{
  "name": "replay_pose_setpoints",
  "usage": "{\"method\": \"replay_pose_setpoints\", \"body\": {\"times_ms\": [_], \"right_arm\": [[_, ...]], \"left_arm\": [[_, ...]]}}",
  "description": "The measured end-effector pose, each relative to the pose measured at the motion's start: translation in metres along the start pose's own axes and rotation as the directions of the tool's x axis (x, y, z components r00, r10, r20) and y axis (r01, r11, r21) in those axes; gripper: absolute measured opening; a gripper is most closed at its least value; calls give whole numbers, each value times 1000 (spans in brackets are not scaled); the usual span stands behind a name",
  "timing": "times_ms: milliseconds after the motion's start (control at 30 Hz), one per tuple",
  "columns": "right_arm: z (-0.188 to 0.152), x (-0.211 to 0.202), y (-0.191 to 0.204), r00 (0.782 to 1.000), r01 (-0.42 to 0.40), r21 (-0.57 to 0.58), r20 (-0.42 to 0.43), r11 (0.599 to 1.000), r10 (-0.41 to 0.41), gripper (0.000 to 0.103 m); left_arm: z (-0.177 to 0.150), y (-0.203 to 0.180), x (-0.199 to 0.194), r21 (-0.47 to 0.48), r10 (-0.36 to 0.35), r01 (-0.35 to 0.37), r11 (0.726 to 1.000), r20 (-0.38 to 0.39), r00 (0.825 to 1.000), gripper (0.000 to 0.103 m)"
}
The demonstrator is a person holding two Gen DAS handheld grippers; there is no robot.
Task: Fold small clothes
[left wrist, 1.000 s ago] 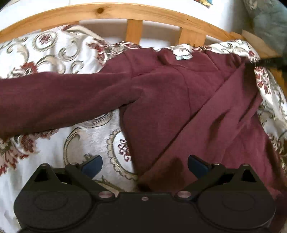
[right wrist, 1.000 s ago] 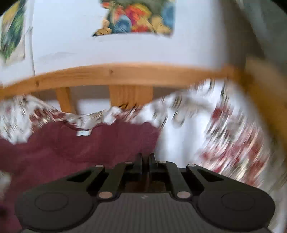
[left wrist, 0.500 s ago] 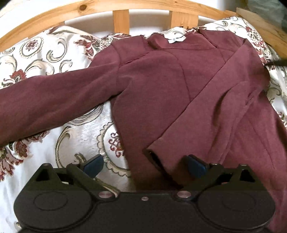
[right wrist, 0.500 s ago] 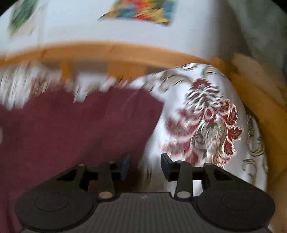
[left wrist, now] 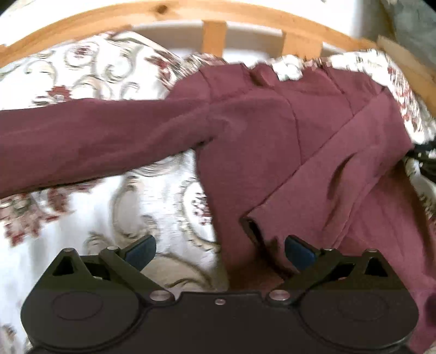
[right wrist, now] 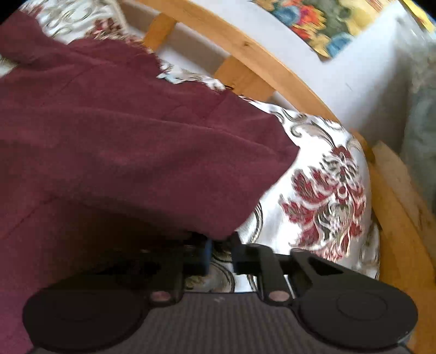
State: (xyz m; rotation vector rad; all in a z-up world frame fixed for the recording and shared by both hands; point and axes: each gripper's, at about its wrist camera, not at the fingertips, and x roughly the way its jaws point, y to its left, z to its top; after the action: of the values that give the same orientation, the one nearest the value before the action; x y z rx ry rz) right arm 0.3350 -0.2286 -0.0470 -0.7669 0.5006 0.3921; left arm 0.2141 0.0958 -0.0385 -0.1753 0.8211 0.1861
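A maroon long-sleeved top (left wrist: 272, 141) lies on a floral bedspread (left wrist: 81, 223). Its right sleeve is folded across the body, with the cuff (left wrist: 252, 226) near my left gripper (left wrist: 220, 249). Its left sleeve (left wrist: 81, 141) stretches out to the left. My left gripper is open and empty, just above the top's lower edge. My right gripper (right wrist: 220, 257) is open with a narrow gap, at the top's right edge (right wrist: 163, 163). The cloth overhangs its left finger; nothing lies between the fingers.
A wooden slatted headboard (left wrist: 215, 40) runs along the far side and shows too in the right wrist view (right wrist: 245, 51). A wooden side rail (right wrist: 395, 217) borders the bed on the right. A white wall with a colourful picture (right wrist: 327, 24) stands behind.
My right gripper has opened, releasing the sleeve, and swung down to the top's right edge. My left gripper has stayed open and has moved back slightly.
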Motion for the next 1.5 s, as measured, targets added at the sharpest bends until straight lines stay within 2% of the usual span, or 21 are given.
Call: {"method": "replay_pose_setpoints", "body": {"times_ms": [133, 167, 200, 267, 333, 400, 533, 600, 633, 733, 800, 867, 933, 1033, 1100, 1133, 1167, 1200, 1333, 1400, 1500], "right_arm": [[-8, 2, -15, 999, -25, 154, -22, 988, 29, 10], [-10, 1, -18, 999, -35, 200, -26, 979, 41, 19], [-13, -2, -20, 998, -44, 239, -25, 970, 51, 33], [-17, -13, -21, 998, -53, 316, -5, 947, 57, 43], [-20, -28, -18, 999, -48, 360, 18, 932, 45, 48], [-21, -47, -13, 998, -64, 412, 50, 909, 48, 64], [-18, -87, 3, 984, -145, 468, 161, 872, 77, 85], [-16, -105, 13, 974, -186, 498, 206, 847, 92, 94], [-16, -111, 18, 969, -207, 527, 223, 824, 101, 96], [-19, -124, 34, 951, -273, 576, 282, 770, 127, 99], [-22, -128, 47, 946, -278, 583, 305, 763, 112, 100], [-25, -126, 57, 938, -302, 564, 318, 769, 136, 100], [-29, -120, 63, 938, -306, 549, 314, 778, 147, 100], [-35, -116, 74, 950, -272, 561, 289, 782, 123, 100], [-36, -115, 78, 951, -269, 561, 285, 783, 123, 100], [-37, -116, 81, 950, -268, 558, 289, 785, 118, 100], [-37, -117, 83, 948, -267, 552, 296, 790, 113, 100], [-37, -118, 84, 947, -266, 543, 303, 796, 110, 100], [-36, -120, 87, 941, -270, 522, 319, 809, 109, 100], [-36, -121, 87, 938, -277, 515, 327, 811, 113, 100], [-36, -122, 87, 933, -288, 511, 338, 810, 119, 100]], "left_arm": [[-3, 31, -42, -71, 57, -53, 996, 52, 997, 101], [-4, 41, -53, -98, 91, -85, 992, 64, 994, 102], [-6, 53, -65, -131, 127, -116, 985, 78, 989, 102], [-9, 79, -87, -207, 182, -157, 966, 111, 977, 102], [-12, 104, -107, -276, 234, -190, 942, 135, 963, 102], [-15, 132, -127, -362, 312, -237, 902, 164, 936, 102], [-19, 181, -157, -486, 457, -323, 812, 187, 870, 102], [-19, 200, -161, -520, 494, -347, 780, 172, 853, 102], [-18, 210, -160, -541, 496, -343, 768, 163, 853, 102], [-17, 240, -155, -627, 464, -283, 726, 143, 874, 102], [-17, 248, -153, -660, 450, -247, 709, 154, 880, 102], [-15, 250, -152, -678, 454, -231, 698, 168, 875, 100], [-12, 248, -149, -677, 459, -237, 697, 168, 872, 93], [-6, 247, -141, -675, 512, -313, 668, 112, 851, 68], [0, 242, -138, -641, 541, -357, 679, 108, 834, 38], [4, 240, -135, -614, 560, -394, 685, 98, 823, 33], [8, 235, -133, -574, 587, -441, 690, 88, 805, 18], [11, 232, -134, -553, 601, -460, 694, 94, 794, 9], [20, 216, -151, -527, 621, -445, 724, 216, 754, 7], [29, 199, -163, -478, 606, -432, 765, 307, 734, 6], [48, 164, -179, -373, 529, -387, 843, 453, 717, 6]]}}
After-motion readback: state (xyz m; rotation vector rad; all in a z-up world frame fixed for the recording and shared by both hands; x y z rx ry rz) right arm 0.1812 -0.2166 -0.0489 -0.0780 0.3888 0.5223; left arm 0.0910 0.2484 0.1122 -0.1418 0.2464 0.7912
